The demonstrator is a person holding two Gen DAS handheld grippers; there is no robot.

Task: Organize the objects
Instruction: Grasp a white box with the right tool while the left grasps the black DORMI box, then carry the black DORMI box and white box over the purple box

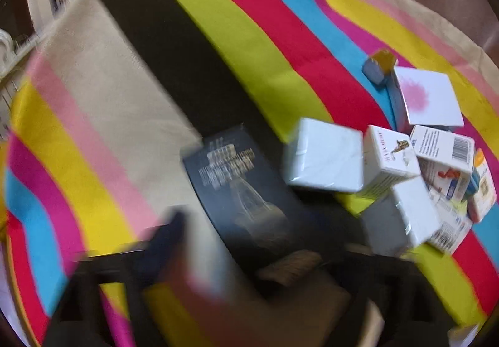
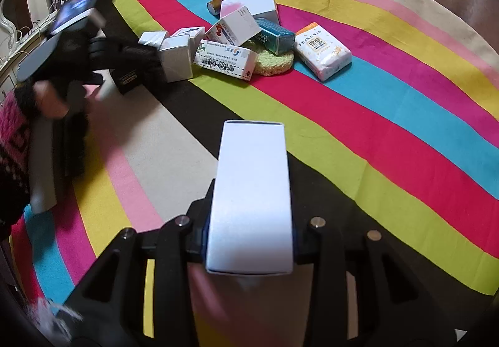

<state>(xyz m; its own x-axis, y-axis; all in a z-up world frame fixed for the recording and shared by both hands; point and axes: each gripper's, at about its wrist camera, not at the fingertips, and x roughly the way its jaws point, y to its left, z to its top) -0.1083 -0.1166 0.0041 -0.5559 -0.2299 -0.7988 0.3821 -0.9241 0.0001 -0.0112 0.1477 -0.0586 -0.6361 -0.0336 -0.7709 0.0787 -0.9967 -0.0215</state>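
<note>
striped cloth (image 2: 389, 116): bright bands of many colours; it covers the whole surface
heap of boxes (image 2: 224, 44): far side of the cloth; cartons jumbled, touching
black box (image 1: 246, 188): flat on the cloth's dark band; just beside the heap
white box (image 2: 252, 200): lifted above the cloth, near side
right gripper (image 2: 249, 241): clenched on the white box
left gripper (image 2: 124, 60): beside the heap; jaw state cannot be told

Both grippers are held angled down over the table.
The right gripper (image 2: 249, 241) is clamped on a white box (image 2: 251, 191). The left gripper (image 2: 137, 66) is carried by a black-gloved hand (image 2: 53, 97) in a patterned sleeve (image 2: 12, 141); its grip is lost to blur.
</note>
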